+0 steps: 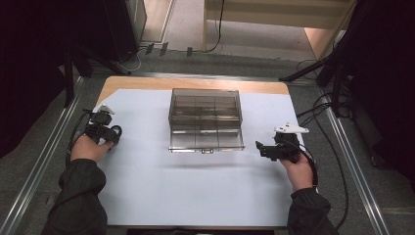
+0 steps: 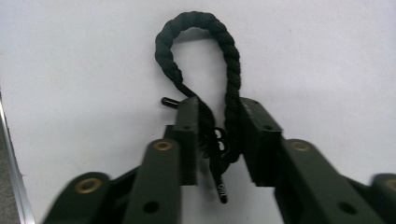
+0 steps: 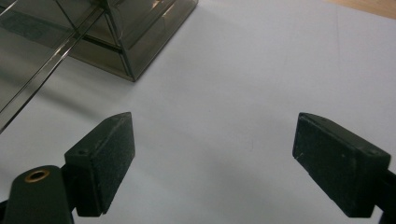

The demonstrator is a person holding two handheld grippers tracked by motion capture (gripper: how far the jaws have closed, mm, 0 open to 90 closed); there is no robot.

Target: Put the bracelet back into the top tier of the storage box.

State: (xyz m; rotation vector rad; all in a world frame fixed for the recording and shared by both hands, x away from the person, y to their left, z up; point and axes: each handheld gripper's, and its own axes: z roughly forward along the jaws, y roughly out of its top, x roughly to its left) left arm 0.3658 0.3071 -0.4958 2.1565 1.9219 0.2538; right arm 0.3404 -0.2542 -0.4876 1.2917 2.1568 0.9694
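Black twisted cord (image 2: 198, 56), looped, lying on the white sheet (image 1: 195, 191) at the left side of the worktop (image 1: 195, 84). In the left gripper view its two strands run down between the jaws of the left tongs (image 2: 217, 116), which are pressed in on the strands and pinch them; the loop lies beyond the jaw tips, flat on the sheet, and a capped cord end (image 2: 222, 189) sticks out on the near side between the jaws. In the high view the left tongs (image 1: 111, 138) sit near the sheet's left edge, with the person's left hand (image 1: 88, 148) behind them.

Smoky clear compartment box (image 1: 206, 120), standing at the middle of the worktop toward the far edge, divided inside into cells. A bare strip of sheet separates it from the tongs on either side.

Right tongs (image 1: 259, 147), held by the right hand (image 1: 298, 171) at the right of the sheet, just beside the box's near right corner but not touching it. In the right gripper view the right tongs (image 3: 212, 154) have their jaws spread wide, with bare sheet between them; the box corner (image 3: 133, 77) lies beyond the jaw tips.

Open room: the whole near half of the sheet, between the two forearms, is bare. The far wooden strip of the worktop shows past the sheet's far edge.
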